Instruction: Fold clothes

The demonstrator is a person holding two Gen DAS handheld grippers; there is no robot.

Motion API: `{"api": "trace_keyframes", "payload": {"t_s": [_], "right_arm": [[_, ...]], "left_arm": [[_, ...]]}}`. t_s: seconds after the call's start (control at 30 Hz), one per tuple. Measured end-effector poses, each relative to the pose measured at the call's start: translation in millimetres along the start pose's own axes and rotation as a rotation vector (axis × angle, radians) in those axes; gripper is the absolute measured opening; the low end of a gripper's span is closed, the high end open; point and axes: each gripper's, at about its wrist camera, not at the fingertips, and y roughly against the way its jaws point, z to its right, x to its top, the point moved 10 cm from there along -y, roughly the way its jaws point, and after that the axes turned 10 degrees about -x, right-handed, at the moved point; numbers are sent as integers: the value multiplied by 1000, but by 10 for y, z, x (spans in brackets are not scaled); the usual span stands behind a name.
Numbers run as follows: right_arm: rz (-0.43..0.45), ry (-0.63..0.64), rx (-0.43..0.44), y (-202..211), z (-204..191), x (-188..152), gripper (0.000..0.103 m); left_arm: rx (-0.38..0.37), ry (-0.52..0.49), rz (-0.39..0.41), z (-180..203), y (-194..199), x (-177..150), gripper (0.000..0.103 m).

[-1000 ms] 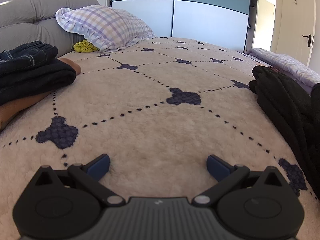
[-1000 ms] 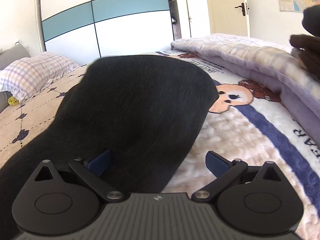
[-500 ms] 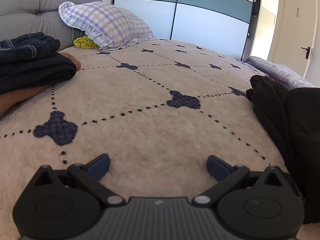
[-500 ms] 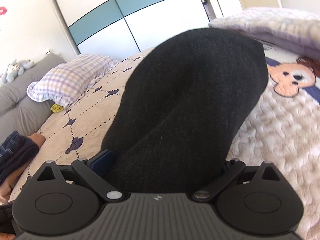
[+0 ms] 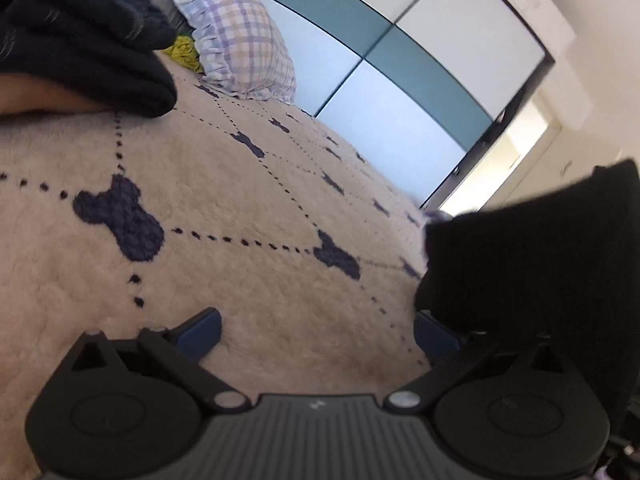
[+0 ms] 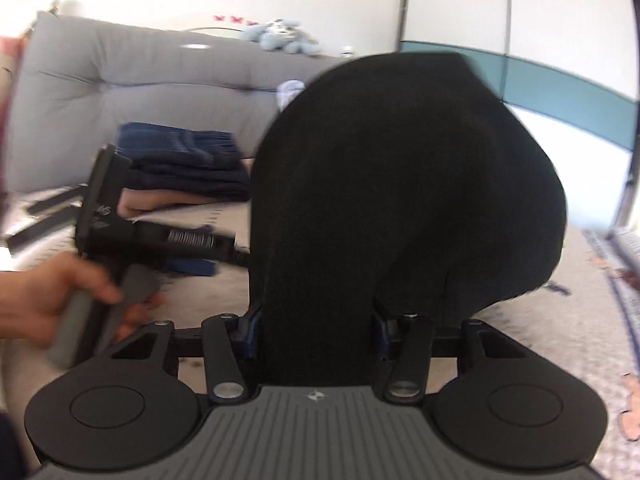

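Observation:
A thick black garment [image 6: 404, 200] rises up out of my right gripper [image 6: 316, 332] and fills the middle of the right wrist view. The jaws are closing, and both blue pads press on the folded cloth between them. My left gripper [image 5: 316, 336] is open over the cream bed cover [image 5: 240, 220] with nothing between its fingers. The black garment [image 5: 532, 272] hangs just off its right finger. In the right wrist view the left gripper [image 6: 192, 260] shows at the left, held by a hand [image 6: 52, 300].
A stack of folded dark clothes [image 5: 80, 40] [image 6: 188, 164] lies near the grey headboard [image 6: 140, 80]. A checked pillow [image 5: 240, 40] and a yellow item sit behind it. A plush toy [image 6: 280, 36] tops the headboard. Wardrobe doors [image 5: 400, 80] stand beyond the bed.
The right gripper's jaws have come in onto the black garment, lifted it and swung left toward the headboard. The left gripper has rolled and moved closer to the garment and the folded stack.

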Motion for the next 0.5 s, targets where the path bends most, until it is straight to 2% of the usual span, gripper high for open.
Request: {"api": "trace_keyframes", "payload": {"t_s": [0.13, 0.27, 0.37, 0.43, 0.5], "right_arm": [[-27, -119, 40, 109, 203, -73, 55], [-47, -224, 47, 123, 287, -238, 61], [-50, -321, 36, 168, 370, -313, 73], [-47, -409, 33, 125, 439, -315, 79], [-49, -495, 18, 144, 575, -388, 80]], "left_arm": [[-5, 40, -1, 82, 128, 75, 98], [-145, 43, 77, 413, 255, 333, 103], [-194, -93, 48, 793, 177, 473, 103], [-177, -201, -13, 981, 21, 464, 103], [-173, -238, -67, 1046, -129, 409, 103]]}}
